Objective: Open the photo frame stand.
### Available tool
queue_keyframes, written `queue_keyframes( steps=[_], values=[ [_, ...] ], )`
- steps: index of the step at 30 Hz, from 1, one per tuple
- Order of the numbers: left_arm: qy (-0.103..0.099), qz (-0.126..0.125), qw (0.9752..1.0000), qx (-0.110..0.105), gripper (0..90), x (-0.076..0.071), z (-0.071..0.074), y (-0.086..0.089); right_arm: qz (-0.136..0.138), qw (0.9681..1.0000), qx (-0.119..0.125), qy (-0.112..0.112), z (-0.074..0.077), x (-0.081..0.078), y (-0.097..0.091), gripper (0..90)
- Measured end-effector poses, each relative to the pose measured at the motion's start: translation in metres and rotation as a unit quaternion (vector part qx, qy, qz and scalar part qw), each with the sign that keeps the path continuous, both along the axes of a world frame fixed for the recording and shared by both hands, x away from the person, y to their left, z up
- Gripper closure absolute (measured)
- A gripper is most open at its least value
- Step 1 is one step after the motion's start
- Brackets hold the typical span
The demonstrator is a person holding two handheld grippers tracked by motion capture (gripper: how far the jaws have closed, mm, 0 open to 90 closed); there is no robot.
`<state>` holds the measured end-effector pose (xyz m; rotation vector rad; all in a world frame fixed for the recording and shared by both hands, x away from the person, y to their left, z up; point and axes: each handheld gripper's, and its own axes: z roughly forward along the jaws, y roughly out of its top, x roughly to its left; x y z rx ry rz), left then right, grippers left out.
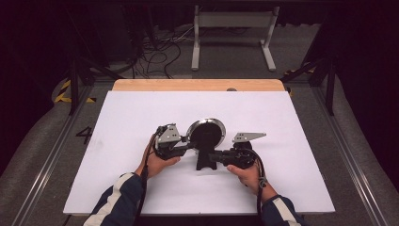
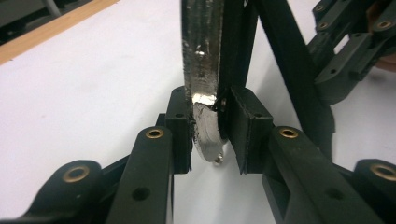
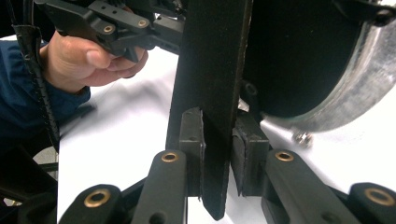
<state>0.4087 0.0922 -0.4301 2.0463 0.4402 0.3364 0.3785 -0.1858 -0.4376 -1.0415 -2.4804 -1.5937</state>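
A round disc (image 1: 205,133) with a black face and a silver rim stands upright on a black stand (image 1: 204,162) in the middle of the white board. My left gripper (image 1: 190,143) comes in from the left. Its pads (image 2: 180,126) sit on either side of the silver rim (image 2: 201,70), shut on it. From the right, my right gripper (image 1: 211,157) reaches the stand. In the right gripper view its pads (image 3: 191,140) clamp the black strut (image 3: 212,70), with the disc's black back (image 3: 299,56) just behind. A hand (image 3: 88,60) holds the left gripper beyond it.
The white board (image 1: 141,122) covers a table with a wooden far edge (image 1: 197,84). A white frame (image 1: 233,28) and loose cables (image 1: 155,52) lie on the floor behind. Metal rails run along both sides of the table.
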Motion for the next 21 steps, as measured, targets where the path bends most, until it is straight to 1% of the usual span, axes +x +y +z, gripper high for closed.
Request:
queue_keyframes(
  steps=[2,3,5,9,11,13,15,16,17,18,21],
  values=[
    [-0.017,0.012,0.9997,0.015,72.9,-0.0006,-0.0001,0.0002,0.002,1.0000,-0.003,0.002,0.0001,-0.0005,0.0011,75.8],
    [-0.020,0.013,0.9996,0.016,73.5,-0.0006,-0.0007,0.0006,0.002,1.0000,-0.008,0.001,-0.0003,-0.0007,0.0018,75.5],
    [-0.019,0.012,0.9996,0.014,73.5,-0.0004,-0.0010,0.0010,0.002,1.0000,-0.009,0.001,-0.0008,-0.0007,0.0018,75.5],
    [-0.032,0.018,0.9991,0.022,73.5,-0.0019,-0.0007,-0.0005,0.000,1.0000,-0.007,0.002,-0.0005,-0.0005,0.0014,75.3],
    [-0.033,0.019,0.9990,0.022,73.5,-0.0020,-0.0008,-0.0006,-0.001,1.0000,-0.009,0.002,-0.0005,-0.0005,0.0017,75.3],
    [-0.041,0.023,0.9985,0.028,73.4,-0.0029,-0.0008,-0.0012,-0.001,1.0000,-0.009,0.002,-0.0008,-0.0004,0.0017,75.1],
    [-0.043,0.024,0.9984,0.027,73.5,-0.0031,-0.0010,-0.0014,-0.002,1.0000,-0.009,0.002,-0.0009,-0.0003,0.0018,75.1],
    [-0.043,0.025,0.9985,0.024,73.5,-0.0029,-0.0018,-0.0012,-0.002,1.0000,-0.009,0.002,-0.0009,-0.0002,0.0017,75.0],
    [-0.048,0.029,0.9982,0.022,73.5,-0.0032,-0.0034,-0.0014,-0.005,0.9999,-0.010,0.003,-0.0007,-0.0002,0.0013,75.0],
    [-0.048,0.029,0.9982,0.022,73.4,-0.0032,-0.0034,-0.0014,-0.005,0.9999,-0.010,0.003,-0.0007,-0.0002,0.0013,75.0],
    [-0.057,0.035,0.9974,0.026,73.5,-0.0044,-0.0043,-0.0036,-0.007,0.9999,-0.011,0.002,-0.0013,0.0009,0.0003,74.8]
  ],
)
